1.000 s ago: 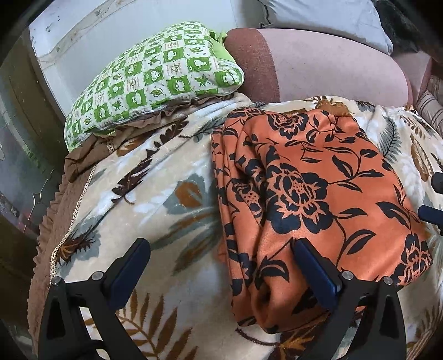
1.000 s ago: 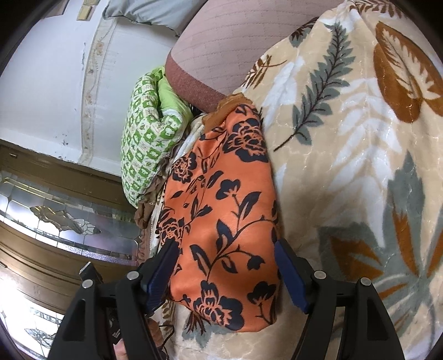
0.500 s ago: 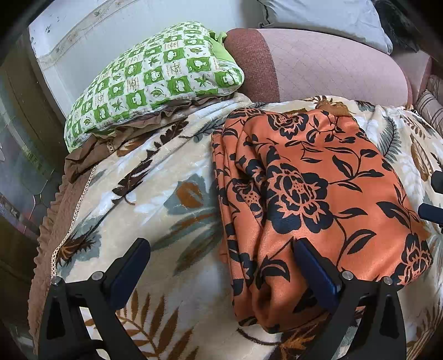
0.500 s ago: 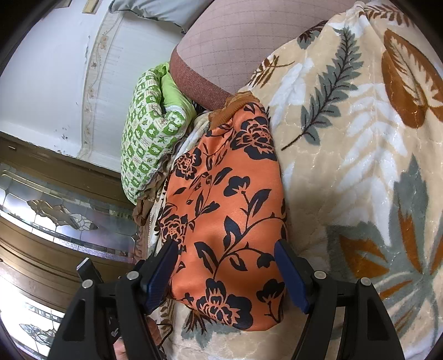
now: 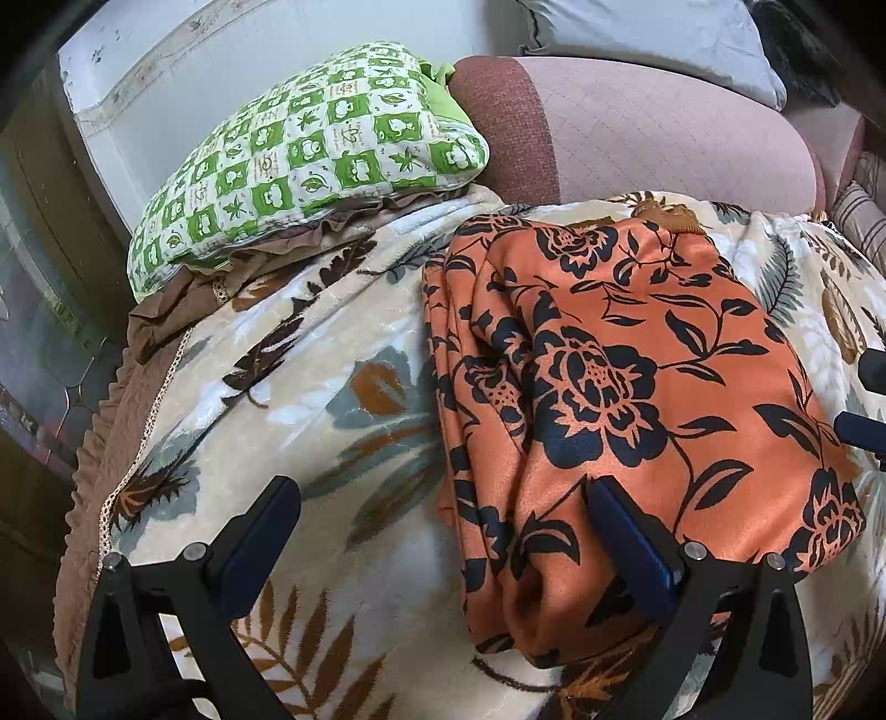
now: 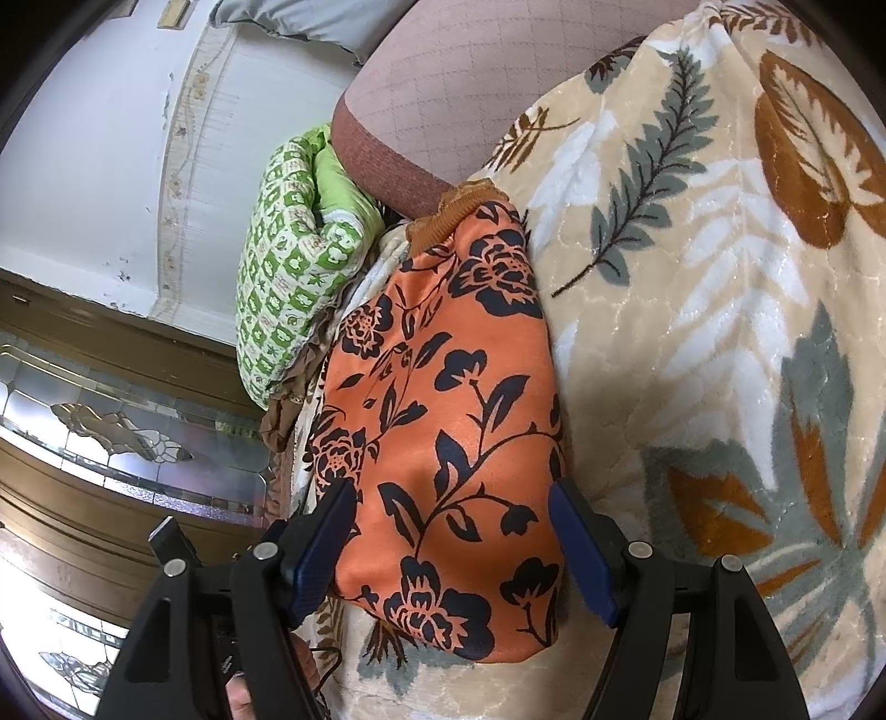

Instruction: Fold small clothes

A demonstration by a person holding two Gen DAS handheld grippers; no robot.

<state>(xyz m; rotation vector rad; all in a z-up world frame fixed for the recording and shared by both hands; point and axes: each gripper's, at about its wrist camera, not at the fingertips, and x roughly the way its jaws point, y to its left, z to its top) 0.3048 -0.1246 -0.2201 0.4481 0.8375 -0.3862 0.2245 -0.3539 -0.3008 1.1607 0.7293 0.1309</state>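
An orange garment with black flowers (image 5: 620,399) lies folded on a leaf-patterned blanket (image 5: 310,387). My left gripper (image 5: 443,526) is open, its right finger (image 5: 626,531) resting on the garment's near corner and its left finger over the blanket. In the right wrist view the same garment (image 6: 443,443) lies between the open fingers of my right gripper (image 6: 451,531), at its near end. The right gripper's fingertips (image 5: 858,426) show at the right edge of the left wrist view, beside the garment.
A green checked pillow (image 5: 299,160) and a pink bolster (image 5: 637,144) lie behind the garment, with a grey pillow (image 5: 653,33) further back. The blanket's left edge (image 5: 111,443) drops beside a wood and glass cabinet (image 6: 111,443). The blanket (image 6: 720,332) stretches to the right.
The right gripper has shifted slightly along the garment, which now sits a little lower and closer between its fingers. The left gripper has barely moved.
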